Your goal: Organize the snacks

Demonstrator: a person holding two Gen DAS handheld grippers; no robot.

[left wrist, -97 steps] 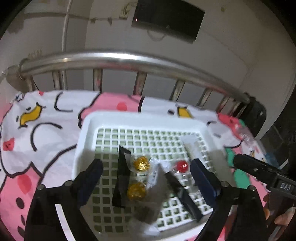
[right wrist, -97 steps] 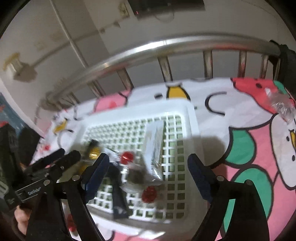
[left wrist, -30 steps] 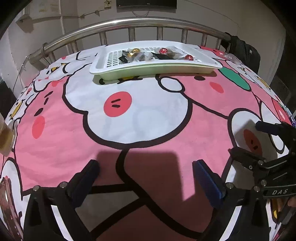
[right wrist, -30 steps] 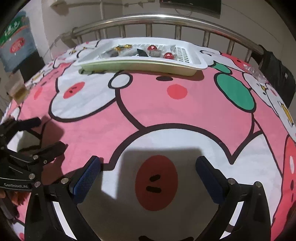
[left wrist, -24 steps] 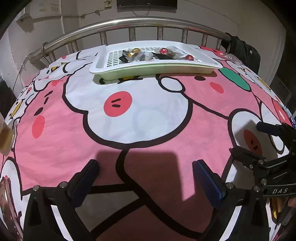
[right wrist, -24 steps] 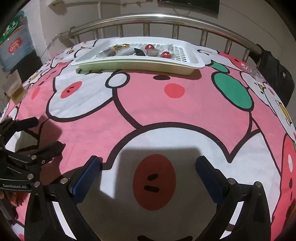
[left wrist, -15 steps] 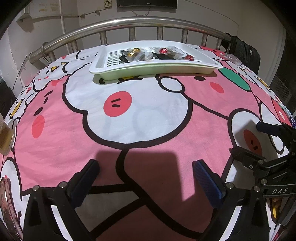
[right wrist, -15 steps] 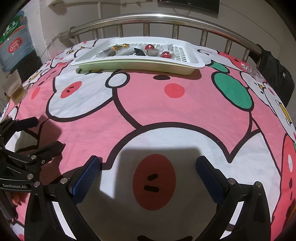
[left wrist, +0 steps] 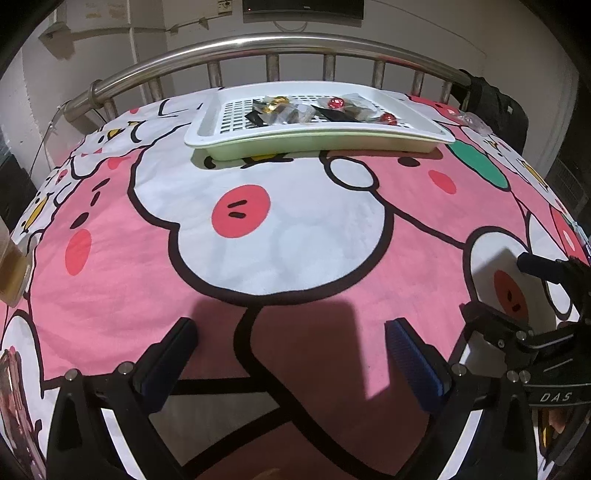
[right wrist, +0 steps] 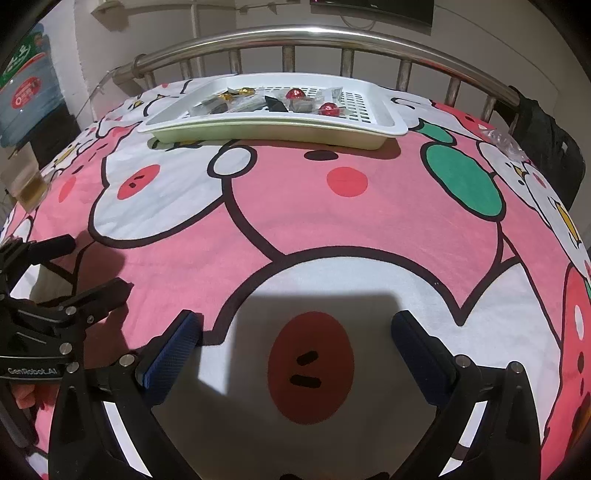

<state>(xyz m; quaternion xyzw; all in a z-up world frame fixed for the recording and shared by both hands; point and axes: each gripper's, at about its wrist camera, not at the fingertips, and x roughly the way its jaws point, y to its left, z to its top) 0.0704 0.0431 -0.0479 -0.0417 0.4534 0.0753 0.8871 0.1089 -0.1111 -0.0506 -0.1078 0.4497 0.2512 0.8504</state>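
Observation:
A white slotted tray (left wrist: 421, 136) (right wrist: 391, 127) sits at the far end of the pink cartoon bedsheet. It holds several wrapped snacks: gold foil balls (left wrist: 277, 100) (right wrist: 245, 90), red foil balls (left wrist: 337, 103) (right wrist: 328, 109), black sachets (left wrist: 334, 114) (right wrist: 276, 103) and clear wrappers. My left gripper (left wrist: 291, 350) is open and empty, low over the near sheet. My right gripper (right wrist: 295, 343) is open and empty, also near. Each shows at the other view's edge, the right gripper in the left wrist view (left wrist: 517, 299) and the left gripper in the right wrist view (right wrist: 66, 273).
A steel bed rail (left wrist: 258, 44) (right wrist: 295, 35) runs behind the tray. A black bag (left wrist: 498, 107) (right wrist: 546, 140) hangs at the far right. A clear crumpled wrapper (right wrist: 502, 138) lies on the sheet at right. A cup of amber liquid (right wrist: 27, 177) stands at left.
Since 3.2 s ago both grippers pulled back from over the tray to the near end of the bed. Over the last second nothing has moved.

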